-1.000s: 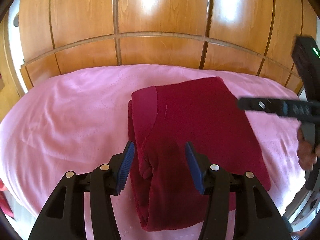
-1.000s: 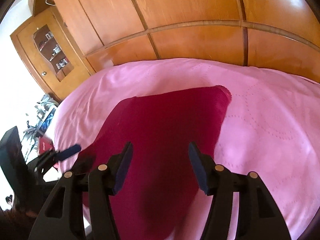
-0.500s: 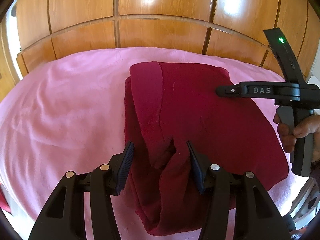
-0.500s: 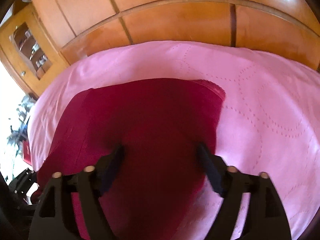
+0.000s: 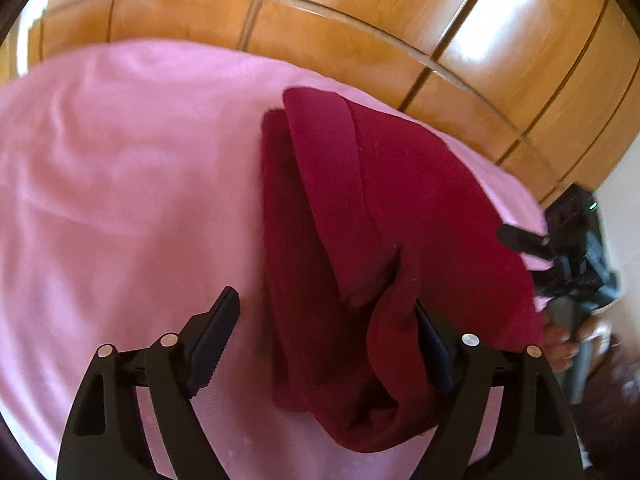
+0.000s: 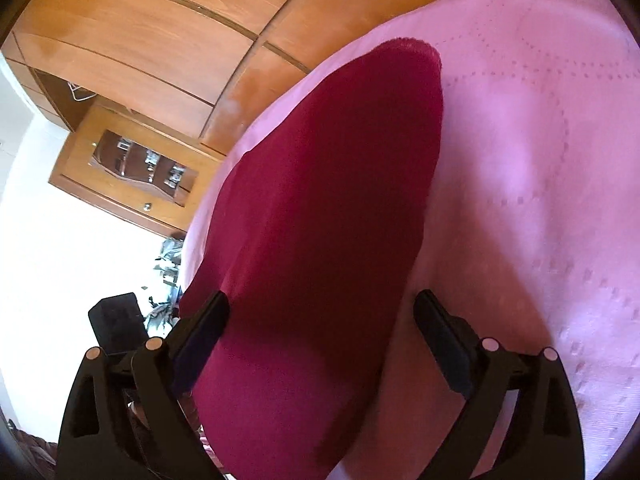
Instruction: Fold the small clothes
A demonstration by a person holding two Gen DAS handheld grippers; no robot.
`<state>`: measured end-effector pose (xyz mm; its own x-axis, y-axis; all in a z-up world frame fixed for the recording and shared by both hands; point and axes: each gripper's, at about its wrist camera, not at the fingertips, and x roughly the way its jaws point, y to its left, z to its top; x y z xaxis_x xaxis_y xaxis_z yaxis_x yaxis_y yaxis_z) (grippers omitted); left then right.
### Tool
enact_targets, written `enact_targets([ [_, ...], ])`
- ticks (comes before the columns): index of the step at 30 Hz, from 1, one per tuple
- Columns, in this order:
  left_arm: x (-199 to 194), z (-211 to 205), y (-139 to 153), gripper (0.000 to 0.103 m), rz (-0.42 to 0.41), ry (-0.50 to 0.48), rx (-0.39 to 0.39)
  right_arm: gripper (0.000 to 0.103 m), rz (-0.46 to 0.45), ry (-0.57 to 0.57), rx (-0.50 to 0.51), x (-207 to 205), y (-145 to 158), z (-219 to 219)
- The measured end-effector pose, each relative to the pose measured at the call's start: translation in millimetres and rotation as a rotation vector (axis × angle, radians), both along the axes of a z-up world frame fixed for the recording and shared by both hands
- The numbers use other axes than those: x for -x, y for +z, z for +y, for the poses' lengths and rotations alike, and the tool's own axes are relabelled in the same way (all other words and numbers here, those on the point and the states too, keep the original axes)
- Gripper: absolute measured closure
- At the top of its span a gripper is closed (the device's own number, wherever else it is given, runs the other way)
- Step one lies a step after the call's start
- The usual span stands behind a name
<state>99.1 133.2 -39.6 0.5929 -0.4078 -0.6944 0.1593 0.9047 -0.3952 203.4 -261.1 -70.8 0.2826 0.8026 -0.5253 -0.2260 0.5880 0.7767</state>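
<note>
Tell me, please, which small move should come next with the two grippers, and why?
Probably lower both and close on the near edge. The left gripper and right gripper are opening, the dark red garment lies between their jaws unpinched, half-folded on the pink bedcover.

The garment is a deep plain crimson, with no print on it, darker in its folds. It lies on a bed cover of soft pink, which in the right wrist view shows a quilted pattern of dotted curving lines. Behind stands a wardrobe of glossy honey-orange wood with dark lines between the panels. The grippers' fingers are black with dark blue ridged pads. A small green light shines on the black right gripper.
</note>
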Motion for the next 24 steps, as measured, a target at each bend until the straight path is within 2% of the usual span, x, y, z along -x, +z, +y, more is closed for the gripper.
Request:
enact_targets([
  [2, 0, 3, -4, 0.029, 0.006, -0.019, 0.047, 0.016, -0.002, 0.008, -0.003, -2, 0, 6],
  [3, 0, 3, -6, 0.037, 0.005, -0.036, 0.078, 0.021, -0.009, 0.013, 0.01, -2, 0, 12],
  [4, -1, 3, -8, 0.042, 0.008, -0.063, 0.115, 0.037, -0.02, 0.025, 0.013, -2, 1, 15],
  [6, -3, 4, -13, 0.052, 0.011, -0.089, 0.163, 0.043, -0.022, 0.026, 0.009, -2, 1, 17],
  [7, -3, 4, -15, 0.055, 0.014, -0.099, 0.186, 0.049, -0.035, 0.028, 0.014, 0, 4, 18],
  [10, -4, 10, -18, 0.066, 0.023, -0.109, 0.276, 0.057, -0.086, 0.031, 0.037, 8, 21, 20],
  [11, -4, 9, -17, 0.073, 0.018, -0.12, 0.292, 0.057, -0.114, 0.031, 0.039, 12, 30, 18],
  [14, -1, -4, -3, 0.075, -0.013, -0.167, 0.29, 0.059, -0.177, 0.01, 0.041, 18, 52, 8],
  [17, -4, -31, 15, 0.075, -0.037, -0.232, 0.292, 0.06, -0.235, -0.045, 0.053, 26, 74, -23],
  [20, -19, -68, 33, 0.075, -0.055, -0.303, 0.304, 0.06, -0.278, -0.126, 0.076, 35, 91, -69],
  [24, -48, -146, 55, 0.075, -0.078, -0.429, 0.286, 0.06, -0.304, -0.258, 0.125, 43, 102, -141],
])
